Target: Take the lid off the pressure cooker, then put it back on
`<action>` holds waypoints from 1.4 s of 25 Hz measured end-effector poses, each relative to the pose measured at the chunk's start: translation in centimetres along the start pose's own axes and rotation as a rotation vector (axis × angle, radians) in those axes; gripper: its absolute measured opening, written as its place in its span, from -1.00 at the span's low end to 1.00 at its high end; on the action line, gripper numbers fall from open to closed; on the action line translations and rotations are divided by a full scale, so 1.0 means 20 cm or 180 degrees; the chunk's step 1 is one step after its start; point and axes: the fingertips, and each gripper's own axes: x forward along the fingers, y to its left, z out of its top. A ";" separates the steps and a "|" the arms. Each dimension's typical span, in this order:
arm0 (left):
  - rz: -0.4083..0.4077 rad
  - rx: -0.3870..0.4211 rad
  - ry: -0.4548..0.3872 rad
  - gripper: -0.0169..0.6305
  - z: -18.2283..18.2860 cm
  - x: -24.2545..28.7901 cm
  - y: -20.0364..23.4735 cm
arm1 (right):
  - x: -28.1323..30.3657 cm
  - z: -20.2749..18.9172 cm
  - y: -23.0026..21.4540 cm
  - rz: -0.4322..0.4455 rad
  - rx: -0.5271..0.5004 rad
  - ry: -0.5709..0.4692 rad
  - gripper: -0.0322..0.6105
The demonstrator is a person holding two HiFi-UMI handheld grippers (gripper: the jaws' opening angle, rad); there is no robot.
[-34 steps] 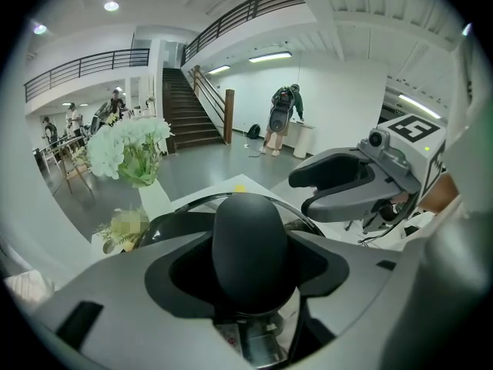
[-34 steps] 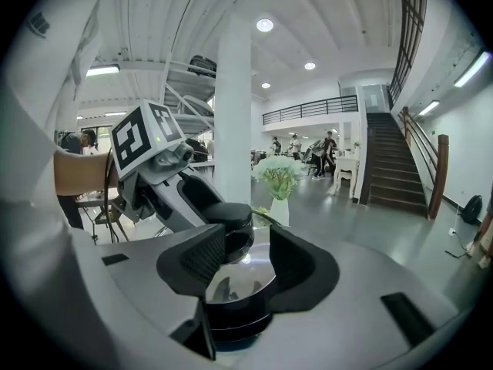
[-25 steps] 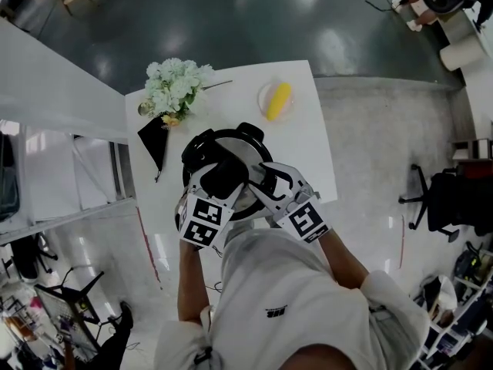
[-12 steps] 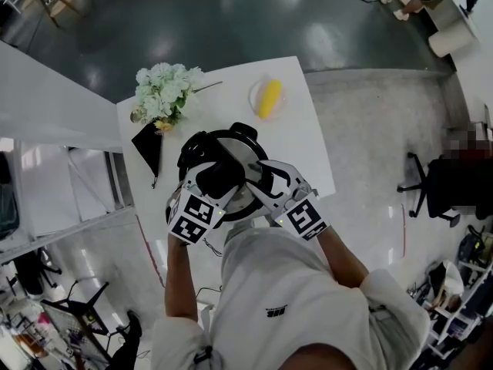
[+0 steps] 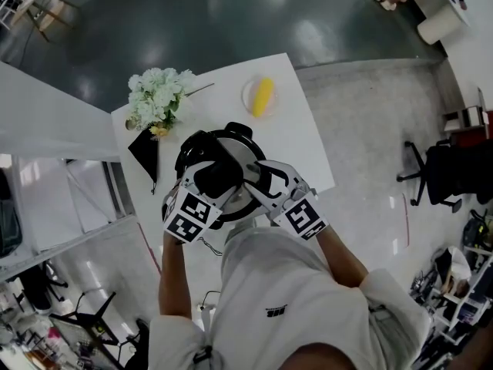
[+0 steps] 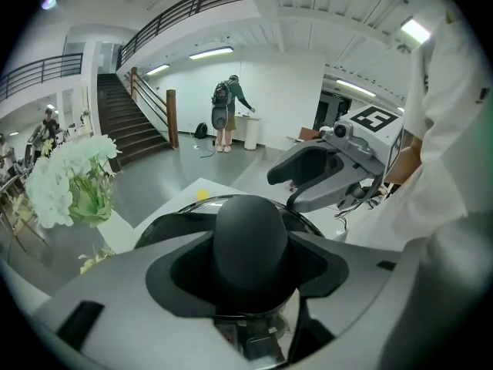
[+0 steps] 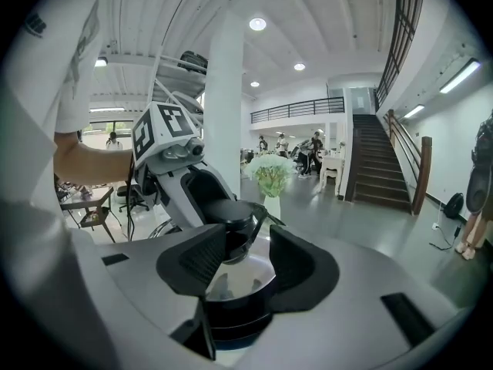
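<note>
The pressure cooker [image 5: 202, 143] stands in the middle of a white table [image 5: 304, 145], its steel lid [image 5: 248, 157] on the pot. My left gripper [image 5: 218, 177] is shut on the black knob [image 6: 250, 236] on top of the lid; the knob fills the space between the jaws. My right gripper [image 5: 258, 185] reaches in from the near right, and its jaws close round the cooker's black side handle [image 7: 231, 318], with the steel lid [image 7: 243, 272] showing between the pads. The left gripper [image 7: 223, 206] on the knob also appears in the right gripper view.
A bunch of white flowers [image 5: 158, 95] stands at the table's far left corner, with a black object [image 5: 146, 149] beside it. A plate with a yellow cob [image 5: 260, 97] sits at the far edge. An office chair [image 5: 435, 183] stands on the floor to the right.
My left gripper has rolled about the knob, its marker cube swinging down and to the left. The right gripper has kept its place at the handle.
</note>
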 end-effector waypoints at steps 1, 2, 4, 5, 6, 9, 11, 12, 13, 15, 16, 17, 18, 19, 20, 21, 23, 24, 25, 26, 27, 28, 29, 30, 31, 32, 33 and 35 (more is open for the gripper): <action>0.0001 0.0007 -0.0009 -0.06 0.01 -0.01 0.00 | -0.01 0.00 0.00 -0.0016 0.0010 0.0001 -0.34; 0.0004 0.0008 -0.0022 -0.06 0.02 -0.01 0.00 | -0.01 0.01 0.00 -0.0030 0.0001 -0.0012 -0.34; 0.0018 0.0002 -0.0045 -0.06 0.04 -0.03 0.00 | -0.02 0.01 -0.01 -0.0054 -0.0051 -0.0065 -0.34; 0.0034 -0.0001 -0.0056 -0.06 0.05 -0.05 0.00 | -0.03 0.02 -0.01 -0.0068 -0.0059 -0.0081 -0.34; 0.0058 -0.0002 -0.0068 -0.06 0.06 -0.06 0.00 | -0.03 0.02 -0.01 -0.0084 -0.0049 -0.0084 -0.34; 0.0132 0.0015 -0.0089 -0.06 0.07 -0.07 0.02 | -0.06 0.05 -0.01 -0.0132 0.0009 -0.0071 -0.34; 0.0145 0.0021 -0.0086 -0.06 0.07 -0.07 0.01 | -0.07 0.06 -0.02 -0.0163 0.0013 -0.0090 -0.34; 0.0148 0.0019 -0.0088 -0.06 0.07 -0.07 0.01 | -0.08 0.06 -0.02 -0.0178 0.0009 -0.0100 -0.34; 0.0153 0.0019 -0.0092 -0.06 0.07 -0.07 0.00 | -0.09 0.06 -0.03 -0.0190 0.0005 -0.0107 -0.34; 0.0160 0.0026 -0.0102 -0.06 0.08 -0.08 -0.01 | -0.11 0.07 -0.03 -0.0211 -0.0006 -0.0121 -0.34; 0.0163 0.0028 -0.0107 -0.06 0.09 -0.09 -0.01 | -0.11 0.07 -0.03 -0.0217 -0.0020 -0.0134 -0.34; 0.0166 0.0026 -0.0114 -0.06 0.09 -0.09 -0.02 | -0.12 0.07 -0.03 -0.0221 -0.0043 -0.0152 -0.34; 0.0168 0.0021 -0.0122 -0.06 0.09 -0.09 -0.02 | -0.12 0.07 -0.04 -0.0227 -0.0057 -0.0164 -0.34; 0.0171 0.0015 -0.0131 -0.06 0.09 -0.09 -0.02 | -0.13 0.07 -0.04 -0.0237 -0.0045 -0.0160 -0.34; 0.0178 0.0011 -0.0138 -0.06 0.10 -0.10 -0.02 | -0.14 0.07 -0.04 -0.0249 -0.0022 -0.0150 -0.34; 0.0187 0.0011 -0.0144 -0.06 0.10 -0.10 -0.02 | -0.15 0.07 -0.04 -0.0260 -0.0010 -0.0147 -0.34; 0.0202 0.0016 -0.0153 -0.06 0.10 -0.11 -0.03 | -0.17 0.07 -0.04 -0.0280 -0.0021 -0.0171 -0.34; 0.0207 0.0016 -0.0156 -0.06 0.10 -0.11 -0.03 | -0.17 0.07 -0.04 -0.0289 -0.0043 -0.0194 -0.34; 0.0211 0.0016 -0.0159 -0.06 0.10 -0.11 -0.03 | -0.18 0.07 -0.04 -0.0299 -0.0055 -0.0209 -0.34; 0.0213 0.0017 -0.0162 -0.06 0.10 -0.11 -0.03 | -0.18 0.07 -0.04 -0.0312 -0.0041 -0.0207 -0.34; 0.0214 0.0019 -0.0165 -0.06 0.10 -0.11 -0.03 | -0.19 0.07 -0.04 -0.0324 -0.0015 -0.0198 -0.34; 0.0217 0.0022 -0.0170 -0.06 0.10 -0.12 -0.02 | -0.20 0.08 -0.04 -0.0335 0.0002 -0.0195 -0.34; 0.0221 0.0024 -0.0175 -0.06 0.11 -0.12 -0.02 | -0.20 0.08 -0.04 -0.0344 0.0010 -0.0199 -0.34; 0.0226 0.0028 -0.0180 -0.06 0.11 -0.13 -0.02 | -0.21 0.08 -0.03 -0.0354 0.0012 -0.0205 -0.34; 0.0229 0.0031 -0.0185 -0.06 0.12 -0.13 -0.02 | -0.22 0.09 -0.03 -0.0363 0.0013 -0.0211 -0.34; 0.0230 0.0033 -0.0190 -0.06 0.12 -0.14 -0.03 | -0.22 0.09 -0.03 -0.0372 0.0010 -0.0221 -0.34; 0.0230 0.0031 -0.0194 -0.06 0.12 -0.14 -0.03 | -0.22 0.09 -0.03 -0.0378 -0.0002 -0.0238 -0.34; 0.0234 0.0030 -0.0196 -0.06 0.12 -0.14 -0.03 | -0.22 0.09 -0.03 -0.0388 -0.0036 -0.0275 -0.34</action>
